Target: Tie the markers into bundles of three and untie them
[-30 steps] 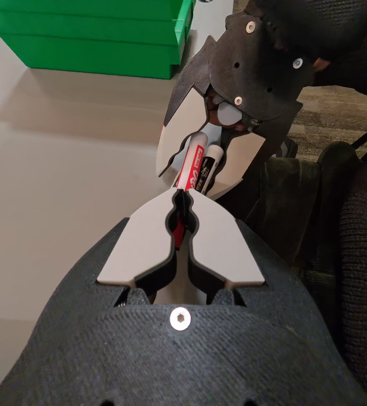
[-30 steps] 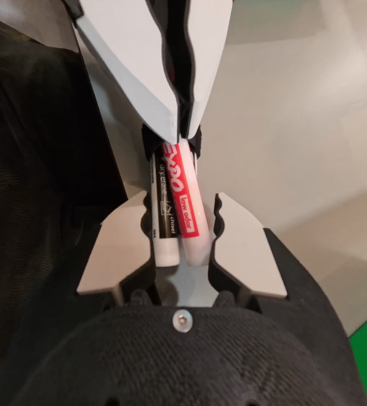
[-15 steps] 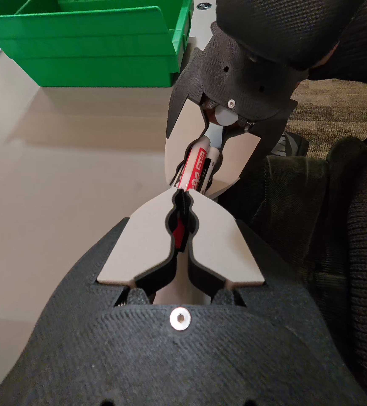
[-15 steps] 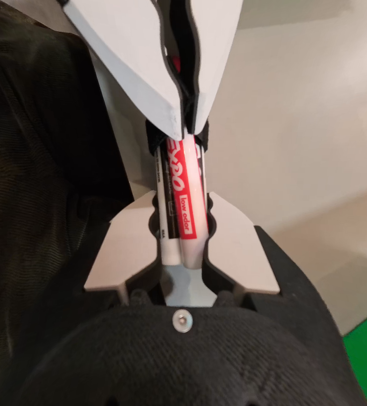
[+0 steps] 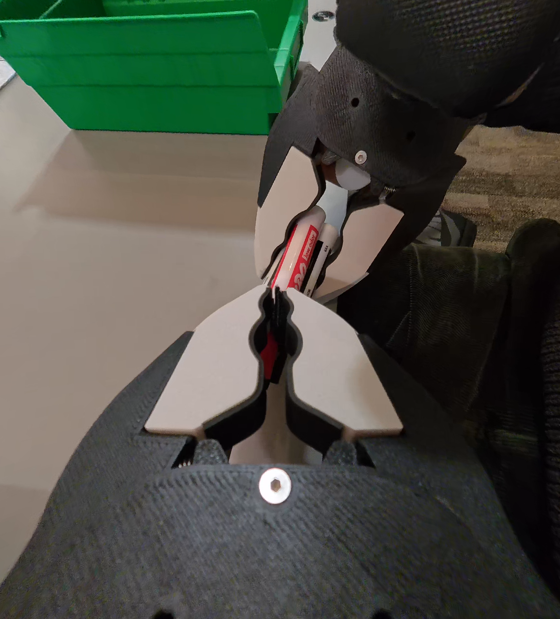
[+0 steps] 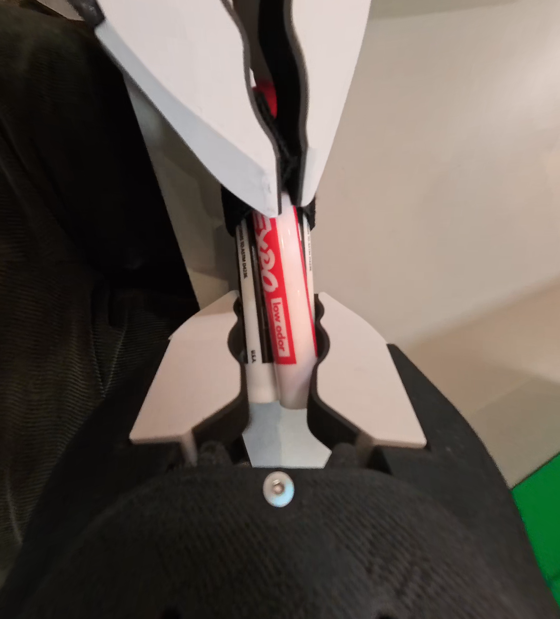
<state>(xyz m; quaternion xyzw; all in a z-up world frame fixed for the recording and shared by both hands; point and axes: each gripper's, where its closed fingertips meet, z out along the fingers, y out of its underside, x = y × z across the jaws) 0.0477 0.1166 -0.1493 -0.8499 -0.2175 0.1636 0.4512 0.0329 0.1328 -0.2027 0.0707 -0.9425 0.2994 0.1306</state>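
Note:
A bundle of dry-erase markers hangs between my two grippers above the table edge: a red-labelled marker (image 6: 285,301) and a black-labelled marker (image 6: 251,321), bound by a black strap (image 6: 233,214). My right gripper (image 6: 276,296) is shut on the white barrel ends. My left gripper (image 5: 275,296) is shut on the other end, with the strap and a red cap (image 5: 269,355) between its fingers. The grippers point at each other, tips almost touching. The left gripper (image 6: 287,201) shows at the top of the right wrist view. The right gripper (image 5: 308,278) and the markers (image 5: 297,258) show in the left wrist view.
A green plastic bin (image 5: 144,67) stands on the beige table (image 5: 70,268) behind and to the left of the grippers. To the right are carpeted floor (image 5: 513,181) and a person's dark clothing (image 5: 472,335). A green corner (image 6: 556,502) shows at lower right. One gripper's finger ends stand about 6 cm off the other's.
My right gripper has closed from open onto the marker barrels. The left gripper has stayed shut on the cap end. The green bin has come further into the left wrist view.

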